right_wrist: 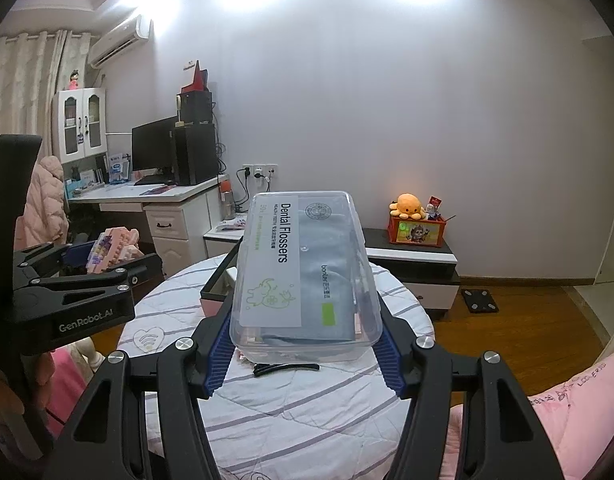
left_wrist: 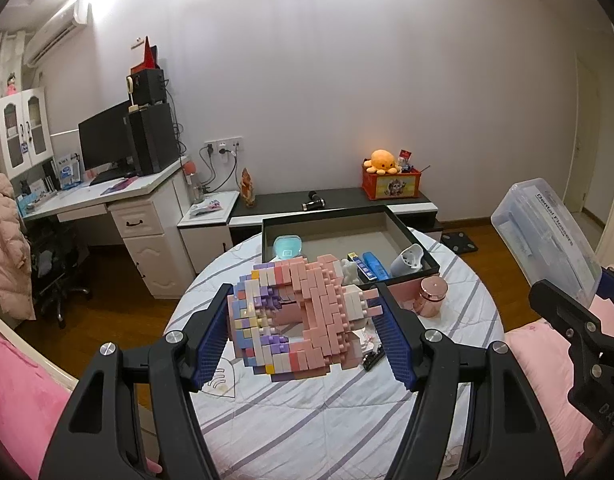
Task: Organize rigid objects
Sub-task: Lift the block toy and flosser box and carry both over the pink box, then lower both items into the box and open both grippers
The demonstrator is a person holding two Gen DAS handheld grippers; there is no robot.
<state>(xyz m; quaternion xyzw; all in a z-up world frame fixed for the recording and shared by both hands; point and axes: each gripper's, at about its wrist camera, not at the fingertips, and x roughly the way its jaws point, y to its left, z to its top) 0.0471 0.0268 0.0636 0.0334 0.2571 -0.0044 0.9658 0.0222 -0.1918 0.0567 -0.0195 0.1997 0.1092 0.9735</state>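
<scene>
My left gripper point(left_wrist: 307, 330) is shut on a pink and pastel brick-built model point(left_wrist: 303, 320) and holds it above the round table point(left_wrist: 307, 412). My right gripper point(right_wrist: 305, 344) is shut on a clear plastic box labelled Dental Flossers point(right_wrist: 303, 272), held above the table. That box also shows at the right of the left wrist view point(left_wrist: 547, 236), and the brick model at the left of the right wrist view point(right_wrist: 111, 250). A black-rimmed open box point(left_wrist: 411, 236) on the table holds a teal case point(left_wrist: 289, 247), a blue item point(left_wrist: 375, 266) and a grey hair-dryer-like object point(left_wrist: 407, 262).
A rose-gold jar point(left_wrist: 432, 296) stands by the open box. A small black clip point(right_wrist: 287, 368) lies on the striped tablecloth. A pink bed point(left_wrist: 23, 392) lies at the left and right. A desk with a monitor point(left_wrist: 107, 144) and a low cabinet point(left_wrist: 335, 204) line the back wall.
</scene>
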